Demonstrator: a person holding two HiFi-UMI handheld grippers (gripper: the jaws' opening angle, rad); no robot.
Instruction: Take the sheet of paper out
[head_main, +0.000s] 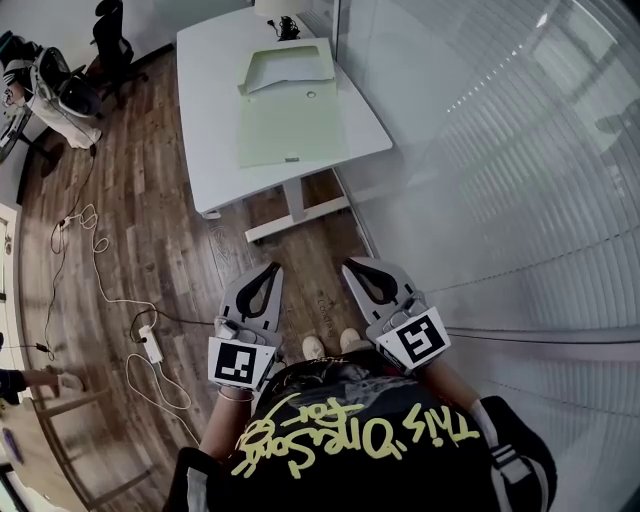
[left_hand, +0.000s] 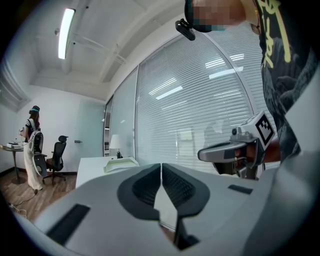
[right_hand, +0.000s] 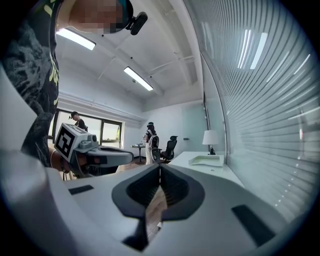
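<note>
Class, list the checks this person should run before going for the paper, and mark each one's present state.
1. Left tool empty: ok, jaws together.
2. Right tool empty: ok, jaws together.
3. Green folder on the white desk: ok, flap looks open.
4. Folder within reach: not ok, floor lies between.
5. Sheet visible inside: cannot tell.

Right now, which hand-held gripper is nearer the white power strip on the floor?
Left. The white power strip lies just outside the left hand-held gripper; the right hand-held gripper is beyond it.
</note>
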